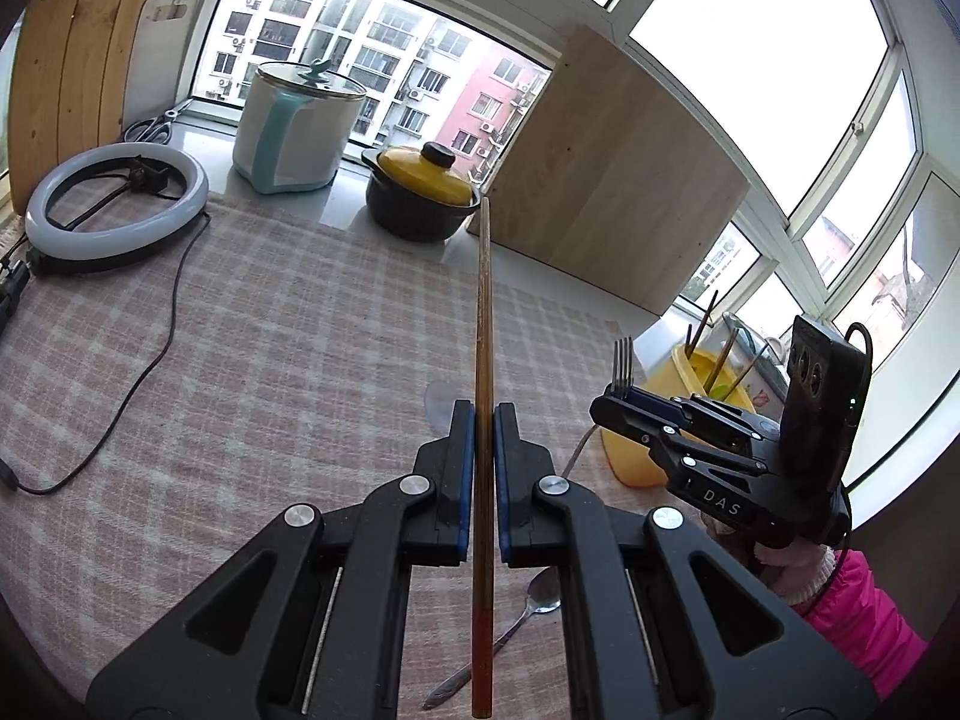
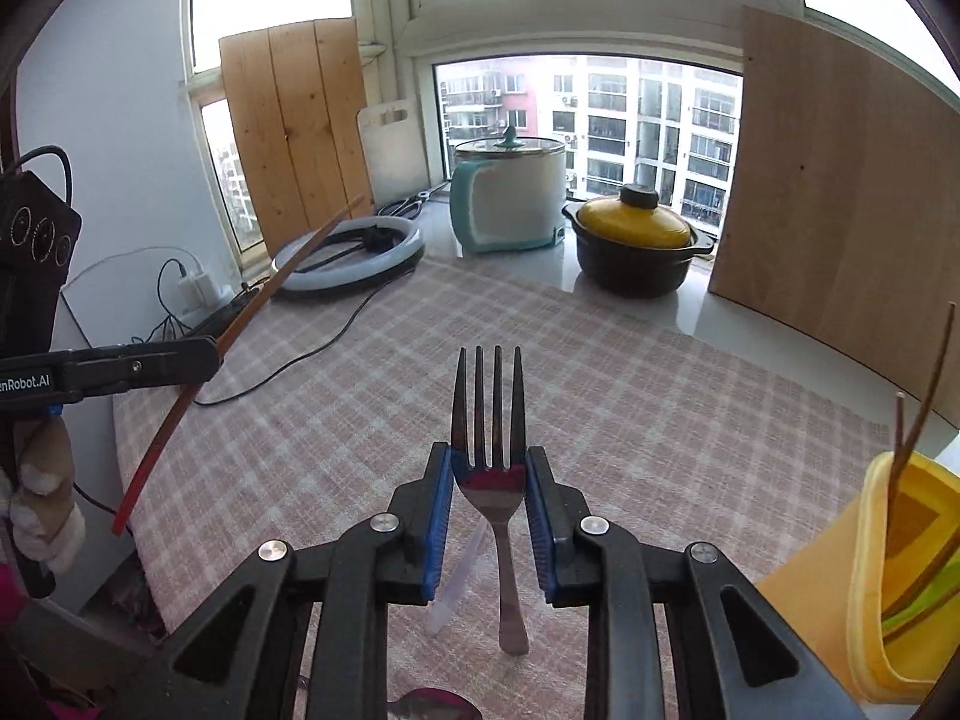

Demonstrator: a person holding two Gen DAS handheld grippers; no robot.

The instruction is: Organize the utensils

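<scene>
1. My left claw (image 1: 483,420) is pressed together on a long wooden chopstick (image 1: 482,360). The stick passes straight between the two blue pads, and its red end (image 1: 481,654) points back toward the camera.
2. In the right wrist view I see the same left claw (image 2: 210,354) from the side, at the left edge. It holds the chopstick (image 2: 252,312) slanted above the worktop (image 2: 660,420), thin end up toward the window.
3. My right claw (image 2: 489,480) pinches a metal fork (image 2: 489,420) at the neck, just below the tines. The tines point up and forward; the handle hangs down between the fingers.
4. From the left wrist view, the right claw (image 1: 621,399) is to the right, and the fork tines (image 1: 623,357) stand up from its tip.
5. The yellow utensil holder (image 2: 870,570) stands at the right edge of the worktop, near the right claw. Several brown sticks already lean inside it, and something green lies in it that I cannot identify.
6. A metal spoon (image 1: 522,618) lies on the checked cloth (image 1: 240,360) below the left claw. Something small and transparent (image 2: 456,576) also lies on the cloth under the right claw; I cannot tell what it is.
7. Far behind, near the window, are a ring light (image 1: 114,204), a white and teal cooker (image 1: 294,132) and a black pot with a yellow lid (image 1: 420,192).
</scene>
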